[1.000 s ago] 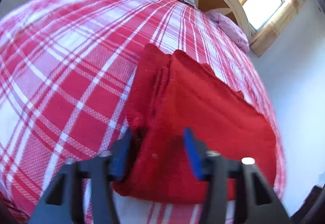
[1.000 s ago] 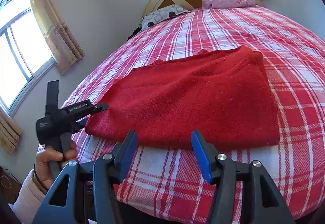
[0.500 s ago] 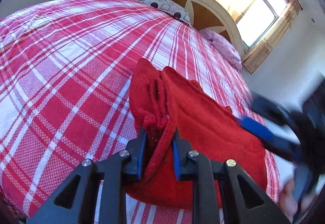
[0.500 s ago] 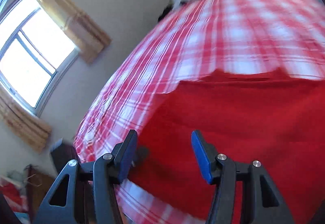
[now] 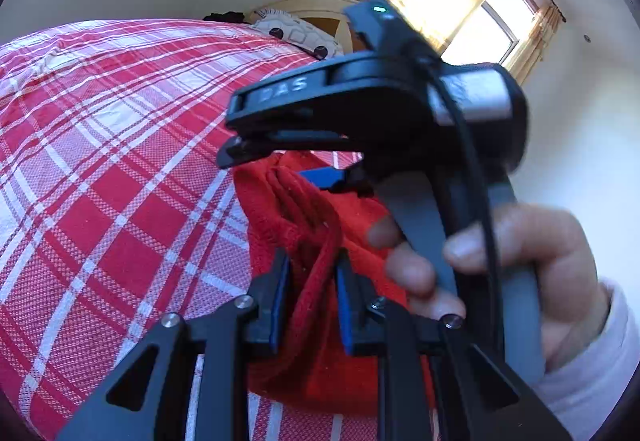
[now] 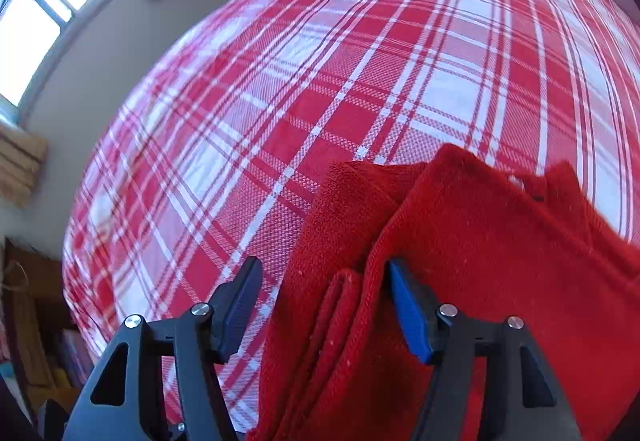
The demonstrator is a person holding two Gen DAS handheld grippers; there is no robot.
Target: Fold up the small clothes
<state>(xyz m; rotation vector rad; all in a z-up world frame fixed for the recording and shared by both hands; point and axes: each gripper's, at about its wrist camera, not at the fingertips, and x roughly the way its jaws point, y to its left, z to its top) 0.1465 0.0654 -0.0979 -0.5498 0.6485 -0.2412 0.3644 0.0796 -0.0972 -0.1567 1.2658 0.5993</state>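
A folded red knit garment (image 5: 288, 209) lies on the red-and-white plaid bed cover (image 5: 100, 161). My left gripper (image 5: 312, 301) is shut on a raised ridge of its near edge, and both blue pads press the cloth. My right gripper (image 6: 324, 311) points steeply down over the garment's (image 6: 480, 261) layered corner. Its jaws are opening and the stacked edges lie between them. The left pad stands clear of the cloth; the right pad sits against the top layer. In the left wrist view, a hand (image 5: 500, 241) holds that right tool close in front and hides much of the garment.
The plaid cover (image 6: 360, 61) stretches far beyond the garment. A curved headboard (image 5: 320, 13) and a patterned pillow (image 5: 296, 29) stand at the far end. Bright windows (image 5: 460, 9) (image 6: 40, 1) are set in the walls. A wooden shelf (image 6: 32, 321) stands beside the bed.
My left gripper closed on the garment's near edge and lifted a ridge. My right gripper swung from the garment's long front edge to its corner, tilted down, and widened its jaws.
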